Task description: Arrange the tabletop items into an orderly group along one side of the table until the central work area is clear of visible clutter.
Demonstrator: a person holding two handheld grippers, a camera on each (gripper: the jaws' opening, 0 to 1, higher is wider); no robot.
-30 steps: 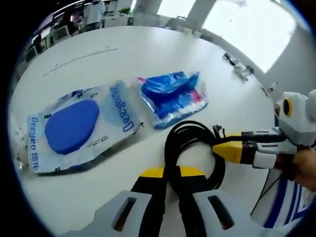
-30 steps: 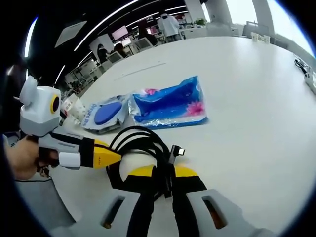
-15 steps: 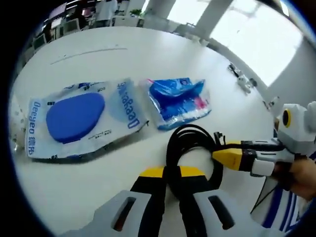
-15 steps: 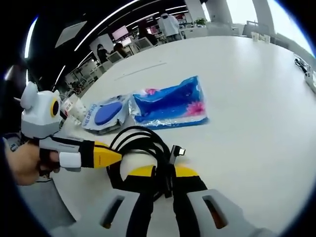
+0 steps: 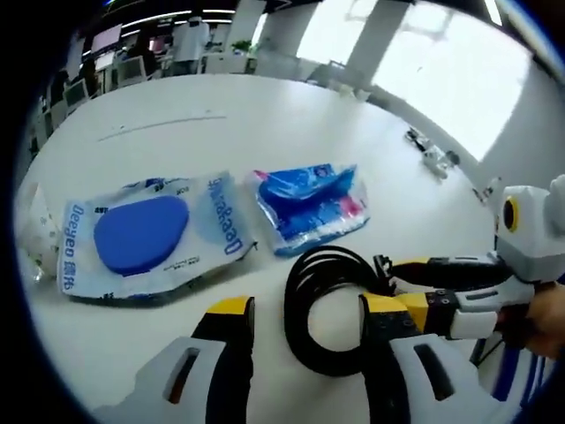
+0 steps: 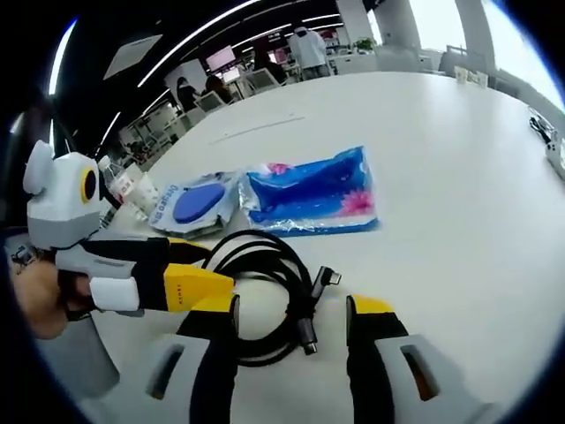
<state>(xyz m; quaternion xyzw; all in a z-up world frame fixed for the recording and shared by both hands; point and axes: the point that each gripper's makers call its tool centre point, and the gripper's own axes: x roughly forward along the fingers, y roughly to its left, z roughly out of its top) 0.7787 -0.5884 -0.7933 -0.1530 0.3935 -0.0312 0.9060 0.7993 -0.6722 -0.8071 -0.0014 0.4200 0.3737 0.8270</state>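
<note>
A coiled black cable (image 5: 328,305) lies on the white table (image 5: 265,115) between the spread jaws of my left gripper (image 5: 307,311), which is open. My right gripper (image 5: 390,283) comes in from the right, open at the coil's edge. In the right gripper view the cable (image 6: 265,278) lies between the jaws of my open right gripper (image 6: 293,311), and my left gripper (image 6: 212,270) reaches in from the left. Beyond the coil lie a blue tissue pack (image 5: 309,201) (image 6: 313,190) and a packaged blue mouse pad (image 5: 141,234) (image 6: 190,203), side by side.
A small clear packet (image 5: 35,231) (image 6: 132,190) lies past the mouse pad near the table's edge. Small dark items (image 5: 431,152) (image 6: 549,132) sit at the far side. A hand (image 6: 35,296) holds the left gripper. Office desks and people stand behind the table.
Both grippers were shut on the black cable; both have now opened and let it go, and it rests on the table. Both views have shifted slightly.
</note>
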